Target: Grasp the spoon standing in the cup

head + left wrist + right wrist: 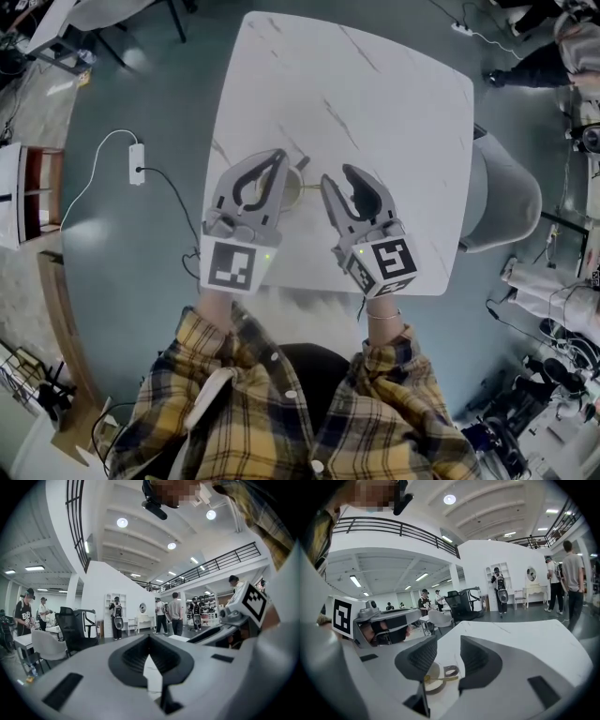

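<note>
1. Head view: cup (293,192) on the white tabletop (375,112), thin spoon (313,186) sticking out over its right rim. Left tool (277,161) just left of the cup and partly over it, right tool (339,178) just right of the cup.
2. Left gripper view: left tool (149,638) clenched on nothing, tips together. Cup not seen here.
3. Right gripper view: right tool (449,644) released, jaws apart above the cup (431,677). Yellowish spoon (443,678) in the cup, leaning over the rim, not touched by the pads.
</note>
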Demonstrator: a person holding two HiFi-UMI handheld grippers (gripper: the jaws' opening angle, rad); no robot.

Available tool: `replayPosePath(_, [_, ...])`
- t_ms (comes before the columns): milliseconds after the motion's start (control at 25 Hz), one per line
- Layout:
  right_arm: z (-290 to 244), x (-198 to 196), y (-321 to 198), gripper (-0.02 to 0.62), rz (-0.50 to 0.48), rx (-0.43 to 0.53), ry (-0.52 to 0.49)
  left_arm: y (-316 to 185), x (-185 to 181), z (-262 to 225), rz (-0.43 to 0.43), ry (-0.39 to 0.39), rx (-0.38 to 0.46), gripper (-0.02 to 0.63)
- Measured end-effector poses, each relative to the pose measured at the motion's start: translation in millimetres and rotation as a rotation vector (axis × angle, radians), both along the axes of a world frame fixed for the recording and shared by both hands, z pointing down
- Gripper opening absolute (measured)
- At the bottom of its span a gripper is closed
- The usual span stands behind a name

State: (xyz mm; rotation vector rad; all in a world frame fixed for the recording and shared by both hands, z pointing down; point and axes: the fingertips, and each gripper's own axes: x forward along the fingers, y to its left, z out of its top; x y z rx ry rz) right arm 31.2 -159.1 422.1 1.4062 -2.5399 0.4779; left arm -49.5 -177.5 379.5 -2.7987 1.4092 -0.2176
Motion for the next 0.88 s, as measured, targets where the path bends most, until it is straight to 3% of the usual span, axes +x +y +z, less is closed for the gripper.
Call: replayPosePath(880, [49, 2, 3, 0.167, 0.098, -0.110, -0.077, 4, -14, 49, -0.025, -0.003, -0.085, 0.018])
